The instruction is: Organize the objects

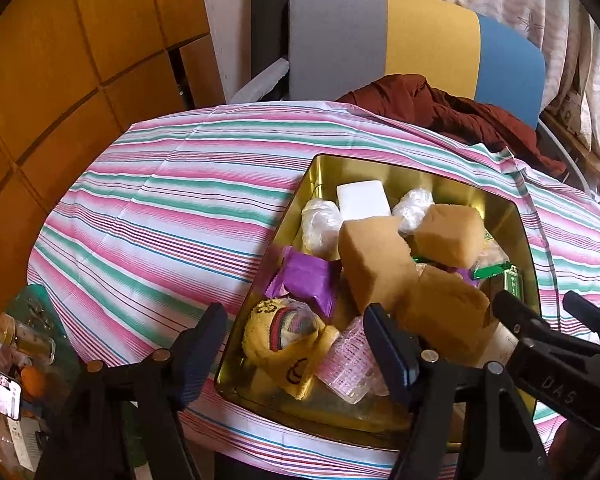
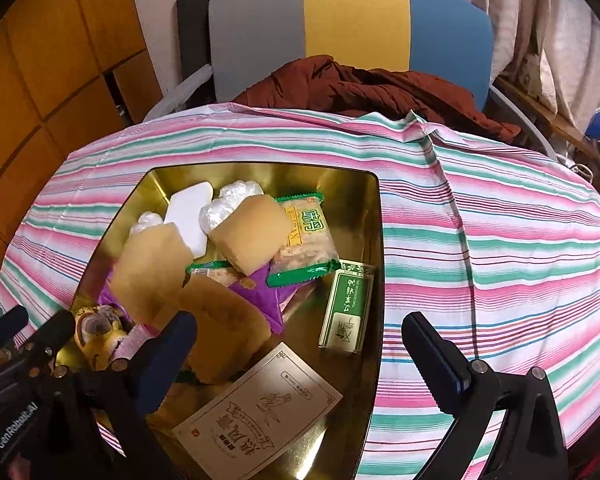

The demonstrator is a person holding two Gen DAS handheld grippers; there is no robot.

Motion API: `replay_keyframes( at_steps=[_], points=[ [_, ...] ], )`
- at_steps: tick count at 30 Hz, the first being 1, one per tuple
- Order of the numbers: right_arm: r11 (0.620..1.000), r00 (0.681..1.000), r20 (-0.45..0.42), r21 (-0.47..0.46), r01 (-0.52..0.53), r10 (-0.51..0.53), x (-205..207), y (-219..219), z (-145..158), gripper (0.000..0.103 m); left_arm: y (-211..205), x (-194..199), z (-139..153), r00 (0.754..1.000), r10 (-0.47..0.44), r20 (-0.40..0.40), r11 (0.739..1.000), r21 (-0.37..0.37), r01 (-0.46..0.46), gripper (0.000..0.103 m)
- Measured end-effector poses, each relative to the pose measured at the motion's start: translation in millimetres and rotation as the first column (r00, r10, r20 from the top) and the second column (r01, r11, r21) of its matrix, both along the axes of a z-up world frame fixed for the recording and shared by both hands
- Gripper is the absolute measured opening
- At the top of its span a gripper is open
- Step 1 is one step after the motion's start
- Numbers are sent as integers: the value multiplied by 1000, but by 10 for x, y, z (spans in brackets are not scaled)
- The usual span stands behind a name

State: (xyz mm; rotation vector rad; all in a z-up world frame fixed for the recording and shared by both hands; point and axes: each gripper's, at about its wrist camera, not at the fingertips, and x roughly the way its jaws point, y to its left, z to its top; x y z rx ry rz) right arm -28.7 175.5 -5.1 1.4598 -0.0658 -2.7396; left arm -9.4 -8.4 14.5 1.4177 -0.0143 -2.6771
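Nearest my right lens is the cream printed card box (image 2: 260, 412), lying flat at the near end of the gold tin (image 2: 374, 240). My right gripper (image 2: 300, 344) hangs just above it with its jaws spread wide and nothing between them. My left gripper (image 1: 296, 340) is likewise wide open and empty, poised over the yellow plush toy (image 1: 288, 340) and the pink ribbed cup (image 1: 350, 364) at the tin's near corner.

Everything I can see to sort already sits inside the tin — tan sponge blocks (image 1: 374, 260), purple sachet (image 1: 306, 280), white soap bar (image 1: 362, 199), green tea box (image 2: 346, 304), green-edged snack packet (image 2: 306, 236) — while the striped tablecloth (image 1: 148, 216) around it carries nothing loose. I judge the gathering nearly done. What remains is tidying the heap: the next move calls for lowering one gripper squarely onto a tilted sponge without nudging its neighbours.
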Motion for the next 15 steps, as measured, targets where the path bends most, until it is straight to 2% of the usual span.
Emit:
replay_keyframes(
  at_steps=[3,5,9,15],
  points=[
    [1000,1000,4,-5,-2,2,-1,-7,-15,103,-10,7,17,1000,2,-3,1000,9,-2,70],
    [1000,1000,1,-1,-3,3,0,-15,-11,103,-8,12,17,1000,-1,-4,1000,12,1,64],
    [1000,1000,-2,7,-5,5,2,-28,-10,103,14,25,16,1000,-5,-12,1000,-5,5,64],
    [1000,1000,3,-1,-2,2,-3,-14,-21,103,15,5,-16,1000,-5,1,1000,11,5,63]
  ],
)
